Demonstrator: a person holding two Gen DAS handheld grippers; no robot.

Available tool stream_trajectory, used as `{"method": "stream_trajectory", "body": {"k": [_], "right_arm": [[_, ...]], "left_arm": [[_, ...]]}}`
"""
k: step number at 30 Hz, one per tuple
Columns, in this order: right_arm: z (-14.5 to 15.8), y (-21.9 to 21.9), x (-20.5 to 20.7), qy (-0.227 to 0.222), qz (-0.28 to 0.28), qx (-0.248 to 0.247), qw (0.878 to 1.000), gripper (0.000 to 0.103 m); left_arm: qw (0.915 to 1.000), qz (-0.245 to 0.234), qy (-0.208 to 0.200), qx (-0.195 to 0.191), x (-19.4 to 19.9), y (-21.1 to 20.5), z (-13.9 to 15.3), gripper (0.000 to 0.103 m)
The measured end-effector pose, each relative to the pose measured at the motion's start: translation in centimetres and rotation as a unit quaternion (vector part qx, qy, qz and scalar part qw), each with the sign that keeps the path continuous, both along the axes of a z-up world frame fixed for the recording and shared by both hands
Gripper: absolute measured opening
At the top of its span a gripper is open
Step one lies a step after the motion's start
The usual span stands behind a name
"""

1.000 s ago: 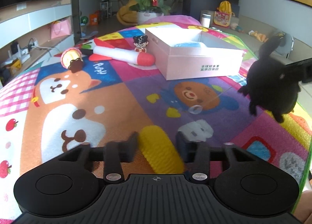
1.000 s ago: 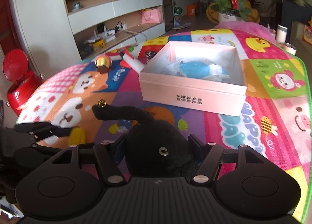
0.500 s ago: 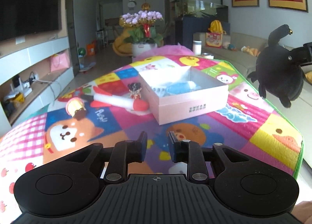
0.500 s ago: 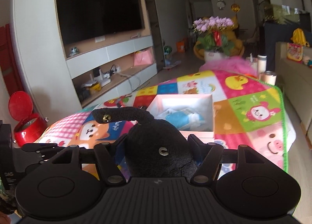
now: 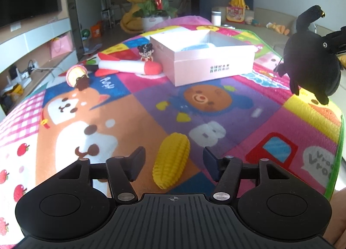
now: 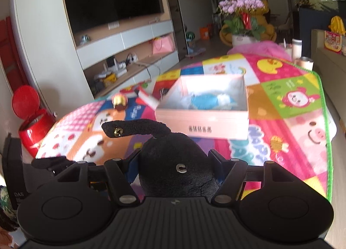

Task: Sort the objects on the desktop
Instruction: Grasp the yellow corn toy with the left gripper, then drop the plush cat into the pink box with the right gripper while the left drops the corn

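From the left wrist view, the toy corn [image 5: 172, 160] is lying on the mat [image 5: 134, 106] at 6 o'clock, sitting between the spread fingers of the left gripper [image 5: 173, 163]. The open box [image 5: 203, 60] is resting on the mat at 12 o'clock, with a soft toy [image 5: 195, 47] lying inside it. The toy rocket [image 5: 129, 66] is lying just beside the box at 10 o'clock, the small doll [image 5: 146, 52] standing behind it, close to the box. The cupcake toy [image 5: 77, 75] is sitting further out at 10 o'clock. The plush cat [image 5: 311, 62] is hanging above the mat's edge at 2 o'clock, gripped by the right gripper [image 6: 174, 162]. The flower pot [image 5: 154, 9] is standing beyond the mat at 12 o'clock.
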State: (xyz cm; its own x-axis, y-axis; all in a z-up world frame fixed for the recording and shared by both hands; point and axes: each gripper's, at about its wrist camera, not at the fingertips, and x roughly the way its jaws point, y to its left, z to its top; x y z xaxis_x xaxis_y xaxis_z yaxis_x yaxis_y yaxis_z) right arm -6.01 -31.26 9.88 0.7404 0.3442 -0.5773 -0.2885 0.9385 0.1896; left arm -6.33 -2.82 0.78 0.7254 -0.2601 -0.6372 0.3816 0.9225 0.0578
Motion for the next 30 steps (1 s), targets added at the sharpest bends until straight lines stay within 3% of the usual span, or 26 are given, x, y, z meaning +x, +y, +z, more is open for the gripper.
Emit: {"method": "stream_trajectory", "body": {"k": [2,9,13,18,19,20,22,24,26,30], "right_arm": [[-0.3,0.1,0.2,0.005,0.000,0.000,1.000,0.066],[0.2,-0.4,0.3,-0.004,-0.006,-0.002,1.000,0.066],[2.3,-1.9,1.3,-0.042,-0.034,0.005,0.999,0.066],[7.1,-4.7,3.8,-0.108,-0.083,0.044,0.990,0.066],[7.9,-5.2,4.4,-0.119,-0.089,0.049,0.988,0.066],[8.5,-5.6,5.0,-0.127,-0.094,0.052,0.986,0.066],[9.5,-6.1,6.4,-0.138,-0.108,0.049,0.983,0.066],[10.0,-6.4,8.0,-0.139,-0.121,0.039,0.982,0.066],[9.9,-6.6,9.7,-0.130,-0.127,0.030,0.983,0.066],[9.0,-5.7,14.3,-0.100,-0.118,0.036,0.987,0.066]], "left_arm": [[1.0000,0.002,0.005,0.004,0.2,-0.1,-0.3,0.036],[0.9998,-0.009,-0.013,-0.014,0.5,-0.5,1.5,0.036],[0.9960,-0.033,-0.082,-0.016,2.7,-2.5,6.3,0.036],[0.9840,-0.061,-0.166,-0.018,8.4,-6.7,11.1,0.037],[0.9830,-0.064,-0.170,-0.023,9.7,-7.4,11.3,0.043],[0.9837,-0.067,-0.165,-0.026,11.2,-8.0,11.2,0.060],[0.9861,-0.051,-0.154,-0.034,13.4,-8.3,10.6,0.073],[0.9882,-0.028,-0.142,-0.050,14.0,-7.2,9.4,0.079],[0.9901,-0.010,-0.123,-0.067,13.5,-5.4,7.7,0.093],[0.9934,0.027,-0.083,-0.074,11.8,-1.8,4.3,0.096]]}}
